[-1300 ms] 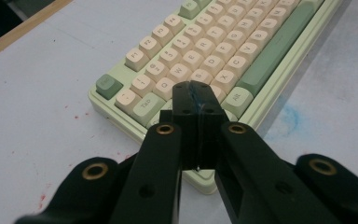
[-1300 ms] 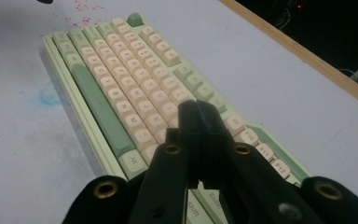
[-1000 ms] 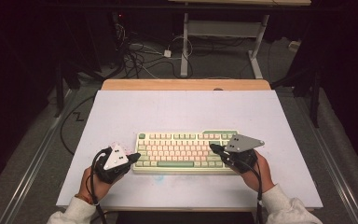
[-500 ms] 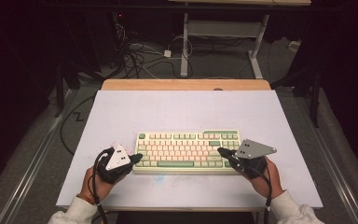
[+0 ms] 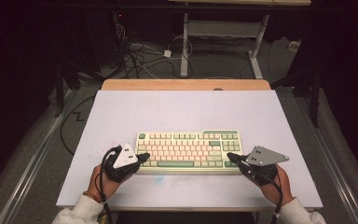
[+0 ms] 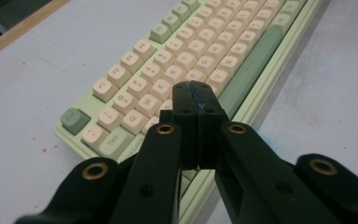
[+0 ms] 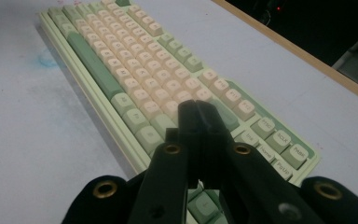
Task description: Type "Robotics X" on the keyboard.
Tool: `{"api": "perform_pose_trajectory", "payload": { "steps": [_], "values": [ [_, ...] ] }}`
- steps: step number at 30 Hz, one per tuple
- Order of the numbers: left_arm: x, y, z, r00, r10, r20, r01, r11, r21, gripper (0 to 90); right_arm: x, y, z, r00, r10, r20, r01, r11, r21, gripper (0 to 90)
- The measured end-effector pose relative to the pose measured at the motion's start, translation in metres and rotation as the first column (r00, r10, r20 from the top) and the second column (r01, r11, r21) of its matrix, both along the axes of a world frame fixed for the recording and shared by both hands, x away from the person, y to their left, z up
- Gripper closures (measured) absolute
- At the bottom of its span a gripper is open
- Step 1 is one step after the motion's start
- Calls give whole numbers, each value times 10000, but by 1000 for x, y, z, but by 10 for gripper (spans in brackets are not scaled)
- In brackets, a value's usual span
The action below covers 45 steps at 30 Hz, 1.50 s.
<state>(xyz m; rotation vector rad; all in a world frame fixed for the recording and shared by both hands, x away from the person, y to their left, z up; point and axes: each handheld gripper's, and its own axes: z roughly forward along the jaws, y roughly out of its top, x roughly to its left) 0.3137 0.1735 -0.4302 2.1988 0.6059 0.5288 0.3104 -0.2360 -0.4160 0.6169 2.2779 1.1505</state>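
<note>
The keyboard (image 5: 189, 150) sits mid-bench, with the left hand-held gripper (image 5: 143, 157) and right hand-held gripper (image 5: 230, 156) parked at its two ends, both pressed together on nothing. Looks like key-poking's being lined up; next, a tip needs lowering onto one keycap.

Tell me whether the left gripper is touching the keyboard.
Cannot tell. In the left gripper view the shut left gripper overlaps the keyboard keys, but neither contact nor a gap shows plainly.
</note>
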Motion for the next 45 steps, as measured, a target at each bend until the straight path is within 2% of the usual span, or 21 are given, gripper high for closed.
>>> {"api": "perform_pose_trajectory", "payload": {
  "steps": [6, 14, 20, 29, 36, 45],
  "values": [
    [6, -13, 3, 9996, -287, -64, 286, 9994, -188, 874, -3, -2, -6, 9998, -11, -210, 8, 9999, -137, 899],
    [16, -34, 3, 9975, -663, -238, 660, 9977, -154, 873, -3, -1, -7, 9996, 0, -269, -4, 9999, -158, 899],
    [23, -50, 3, 9949, -932, -390, 932, 9956, -18, 873, -3, 1, -8, 9996, 57, -287, -62, 9998, -180, 899],
    [31, -73, -5, 9894, -1274, -701, 1309, 9902, 488, 873, -3, 1, -8, 9994, 158, -308, -165, 9996, -213, 899],
    [37, -81, -10, 9875, -1301, -895, 1361, 9886, 648, 873, -2, 1, -9, 9993, 153, -351, -162, 9995, -258, 899],
    [40, -82, -16, 9869, -1206, -1069, 1311, 9866, 971, 873, -1, 2, -10, 9991, 210, -373, -224, 9991, -370, 899]
  ]
}}
